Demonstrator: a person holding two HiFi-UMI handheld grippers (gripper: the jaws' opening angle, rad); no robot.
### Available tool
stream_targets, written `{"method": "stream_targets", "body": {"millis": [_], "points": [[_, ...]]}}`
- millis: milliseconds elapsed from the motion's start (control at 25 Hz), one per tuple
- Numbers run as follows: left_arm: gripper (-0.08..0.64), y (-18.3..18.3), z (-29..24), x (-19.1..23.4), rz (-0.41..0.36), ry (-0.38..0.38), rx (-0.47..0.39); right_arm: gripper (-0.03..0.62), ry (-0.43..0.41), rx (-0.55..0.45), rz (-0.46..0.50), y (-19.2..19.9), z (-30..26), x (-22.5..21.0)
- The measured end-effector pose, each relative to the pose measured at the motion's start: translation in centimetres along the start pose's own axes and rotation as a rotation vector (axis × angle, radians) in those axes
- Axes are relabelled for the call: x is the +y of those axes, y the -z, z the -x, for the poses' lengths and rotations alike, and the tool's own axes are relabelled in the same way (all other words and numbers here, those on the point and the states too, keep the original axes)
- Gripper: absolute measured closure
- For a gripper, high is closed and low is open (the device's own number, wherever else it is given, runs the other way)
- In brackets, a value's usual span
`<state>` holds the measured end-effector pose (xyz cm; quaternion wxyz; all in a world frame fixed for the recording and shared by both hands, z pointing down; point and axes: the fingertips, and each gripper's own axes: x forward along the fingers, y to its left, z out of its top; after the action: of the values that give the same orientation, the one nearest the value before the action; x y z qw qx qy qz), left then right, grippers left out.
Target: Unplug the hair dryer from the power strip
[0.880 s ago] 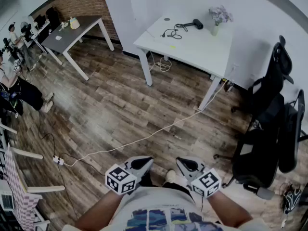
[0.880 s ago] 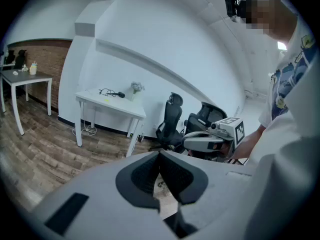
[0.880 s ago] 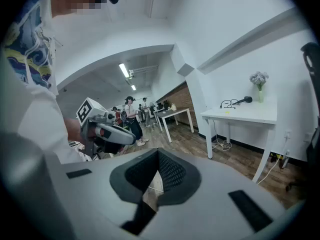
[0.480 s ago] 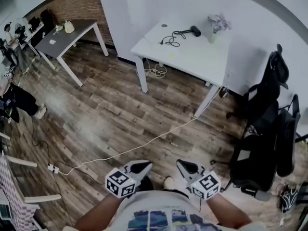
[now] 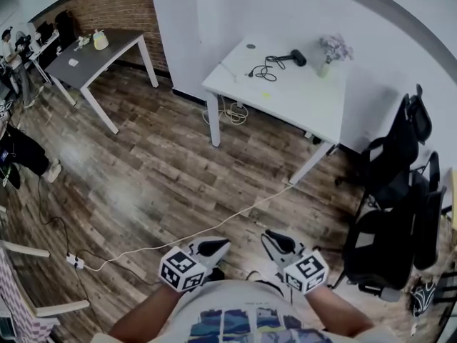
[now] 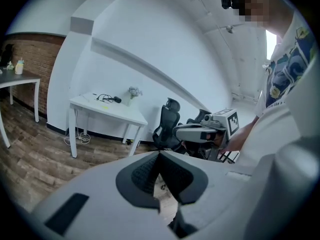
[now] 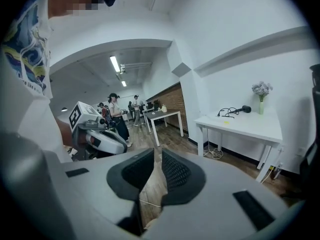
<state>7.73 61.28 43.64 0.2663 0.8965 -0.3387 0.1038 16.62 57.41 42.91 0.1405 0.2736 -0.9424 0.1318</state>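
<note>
The black hair dryer (image 5: 294,58) lies on the white table (image 5: 300,102) across the room, with its black cord (image 5: 263,69) coiled beside it. It also shows far off as the hair dryer (image 6: 114,99) and the hair dryer (image 7: 243,108). Both grippers are held close to the person's body, far from the table. The left gripper (image 5: 220,244) (image 6: 160,156) is shut, pads meeting at the tips, with nothing in it. The right gripper (image 5: 270,236) (image 7: 157,151) stands slightly open, with only floor showing in the narrow gap.
A white power strip (image 5: 73,261) lies on the wooden floor at the left, and its long white cable (image 5: 207,229) runs to the table's leg. Loose white cables (image 5: 232,111) hang under the table. Black office chairs (image 5: 389,191) stand at the right, a grey table (image 5: 96,52) at the back left.
The head view has shifted a little, so the white table sits slightly lower in the picture. Both grippers stay in front of the body, jaws unchanged.
</note>
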Motion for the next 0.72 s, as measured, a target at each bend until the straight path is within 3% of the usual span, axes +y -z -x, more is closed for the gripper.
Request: {"method": "stream_targets", "body": {"millis": [440,720], "points": [[0.558,0.2,4.2,8.1,0.009,0.035,0.02,0.512,0.081,0.002,-0.013,-3.3,-8.2,0.4],[0.558,-2.1,1.5,12.0,0.036,0.044,0.018,0.514,0.066,0.001,-0.023,-5.1,-11.7,-3.0]]}}
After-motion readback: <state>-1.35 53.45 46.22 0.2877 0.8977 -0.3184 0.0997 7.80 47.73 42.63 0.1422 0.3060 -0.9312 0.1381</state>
